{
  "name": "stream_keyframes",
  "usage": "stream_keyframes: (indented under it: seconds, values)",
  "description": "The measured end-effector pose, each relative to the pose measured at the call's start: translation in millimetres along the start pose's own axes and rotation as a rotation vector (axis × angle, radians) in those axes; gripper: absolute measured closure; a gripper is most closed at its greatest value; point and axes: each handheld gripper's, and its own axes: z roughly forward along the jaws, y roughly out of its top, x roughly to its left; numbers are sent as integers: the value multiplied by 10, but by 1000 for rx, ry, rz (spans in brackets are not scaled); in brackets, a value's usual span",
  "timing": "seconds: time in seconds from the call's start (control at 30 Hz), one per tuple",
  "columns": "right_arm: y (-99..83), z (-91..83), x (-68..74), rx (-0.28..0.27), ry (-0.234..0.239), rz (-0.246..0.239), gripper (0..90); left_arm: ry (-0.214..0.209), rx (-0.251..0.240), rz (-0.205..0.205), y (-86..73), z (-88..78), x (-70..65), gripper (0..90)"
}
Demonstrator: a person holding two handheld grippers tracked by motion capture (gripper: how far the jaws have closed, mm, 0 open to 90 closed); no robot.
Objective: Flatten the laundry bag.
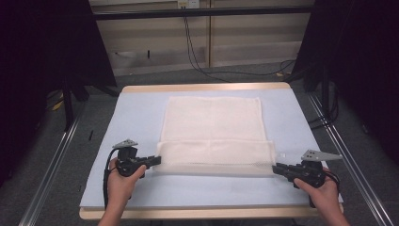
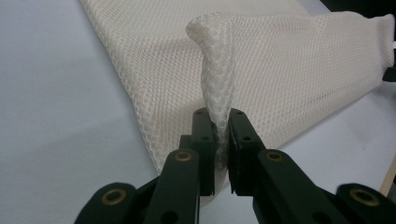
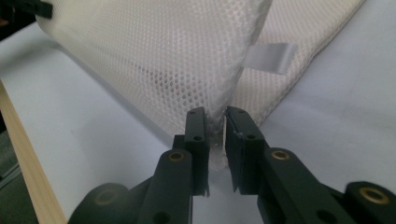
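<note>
Black jaws of the left gripper (image 2: 222, 135) stand nearly together, pinching a bunched corner of the white mesh cloth (image 2: 289, 74) that rises between them in a twisted ridge. The right gripper (image 3: 215, 135) has the opposite corner between its jaws, but a sliver of a gap shows beside the fabric, so I judge that hold the looser one; whether the pads press firmly there is hard to tell.

From above, the cloth (image 1: 214, 127) lies in the middle of the table (image 1: 136, 113), its near edge folded over into a band, with the left gripper (image 1: 153, 161) and right gripper (image 1: 277, 169) at the band's two ends.

The main risk is the right corner slipping free if the hands lift or pull apart, since open mesh gives little to bite on. One side would then drop and the fold would go crooked. Uneven travel of the two hands would skew the edge in the same way. A small tag (image 3: 271, 57) sticks out near the right corner and could snag or get folded inside.
</note>
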Motion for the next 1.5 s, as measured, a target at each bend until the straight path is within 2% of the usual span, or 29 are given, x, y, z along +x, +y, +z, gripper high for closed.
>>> stream_keyframes:
  seconds: [0.07,0.1,0.17,0.3,0.4,0.53,0.57,0.73,0.83,0.9,1.03,1.13,1.37,1.5]
  values:
    - [46,-46,-29,-25,-21,10,744,3,4,1,4,9,8,831]
    - [64,-68,-47,-32,-23,14,743,4,9,4,5,15,18,831]
    - [104,-120,-86,-57,-55,24,748,2,5,0,4,26,15,831]
    - [159,-87,-203,-36,-125,25,791,-3,7,2,10,18,18,831]
    - [187,9,-269,-38,-122,40,791,-6,7,6,1,8,16,831]
    - [209,139,-165,-28,-29,-8,785,-10,-1,16,2,-18,-5,822]
    - [196,152,-138,-21,-33,-25,784,-12,-4,16,3,-23,-9,817]
    - [113,117,-125,3,1,-37,785,-30,4,18,8,-57,-17,765]
    - [79,99,-126,12,23,-40,783,-33,2,4,12,-100,0,721]
    - [73,104,-124,16,22,-45,783,-54,-8,-15,20,-140,26,700]
    - [71,115,-124,31,21,-47,786,-38,2,-14,40,-198,74,690]
    - [69,113,-121,48,17,-59,791,-42,1,-38,41,-229,143,692]
    - [46,139,-113,94,-5,-74,801,19,20,-56,33,-324,234,728]
    - [38,188,-77,120,0,-107,799,31,19,-78,27,-317,274,720]
